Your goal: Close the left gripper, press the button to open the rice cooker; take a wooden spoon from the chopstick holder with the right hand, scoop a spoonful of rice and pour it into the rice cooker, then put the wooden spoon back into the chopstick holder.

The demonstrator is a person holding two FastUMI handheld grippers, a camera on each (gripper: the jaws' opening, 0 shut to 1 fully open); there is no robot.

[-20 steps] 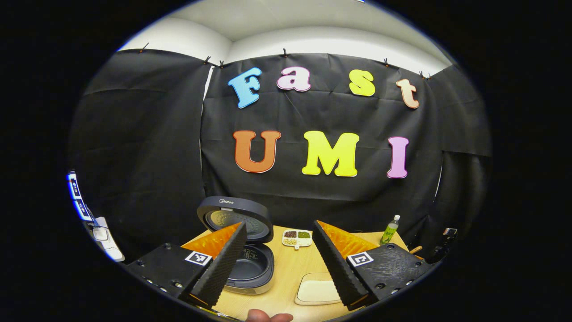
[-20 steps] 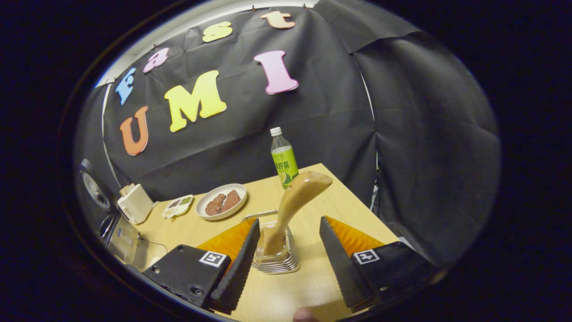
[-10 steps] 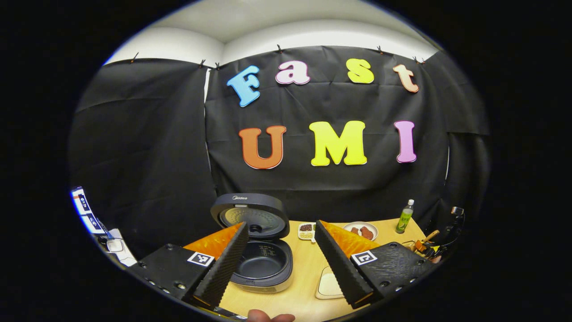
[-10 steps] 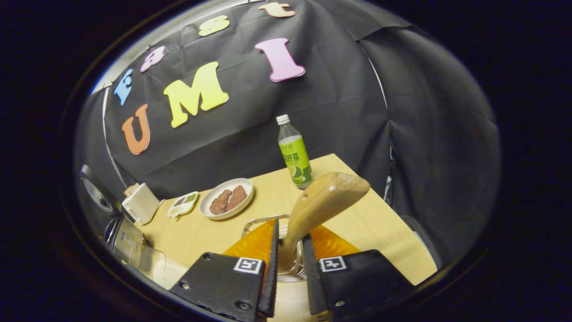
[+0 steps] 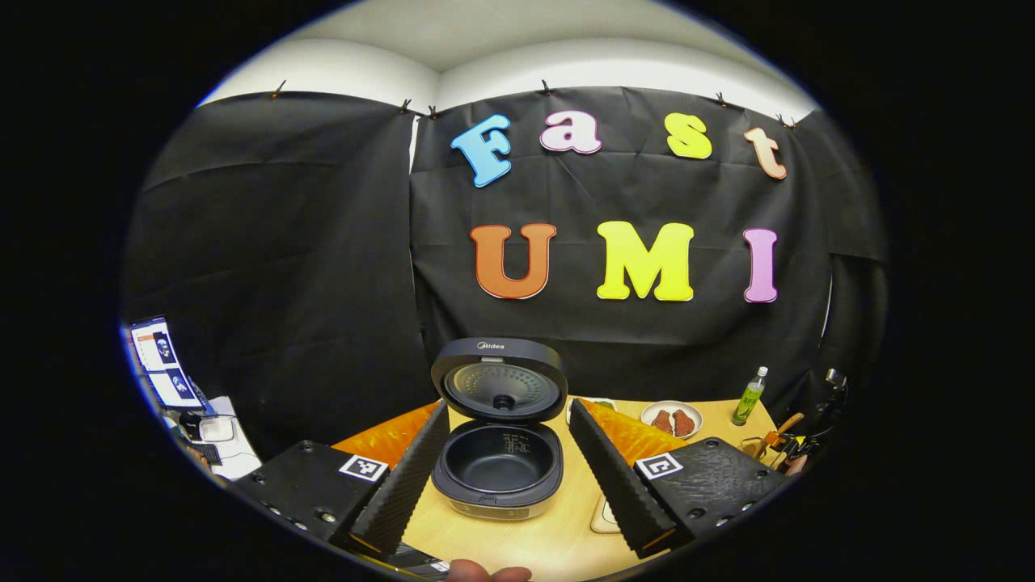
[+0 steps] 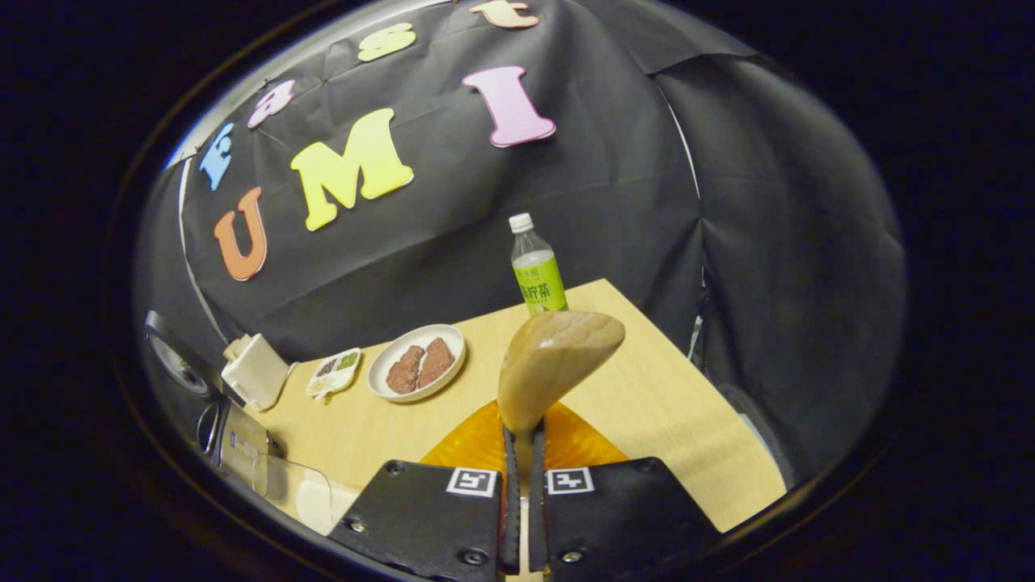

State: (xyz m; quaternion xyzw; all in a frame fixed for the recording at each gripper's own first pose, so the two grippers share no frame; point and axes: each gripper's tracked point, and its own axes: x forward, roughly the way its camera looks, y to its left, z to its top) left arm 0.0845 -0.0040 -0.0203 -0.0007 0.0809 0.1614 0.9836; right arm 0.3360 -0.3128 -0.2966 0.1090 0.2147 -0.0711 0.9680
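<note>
A pale wooden counter point(image 6: 647, 404) is carrying the scene, ringed by black cloth. On it, in the left gripper view, the dark rice cooker point(image 5: 499, 473) is standing with its lid point(image 5: 499, 386) tipped upright, baring the empty inner pot; it is sitting framed between the fingers of the left claw point(image 5: 508, 473), which are spread wide with nothing in them. In the right gripper view, the right claw point(image 6: 522, 453) is pinching the handle of the wooden spoon point(image 6: 550, 364), fingers nearly together, the spoon's bowl rising above them over the counter. Behind the spoon, a green-labelled bottle point(image 6: 535, 271) is standing near the counter's far edge, while a white plate point(image 6: 416, 364) of brown food and a small divided dish point(image 6: 333, 373) are lying to the left.
</note>
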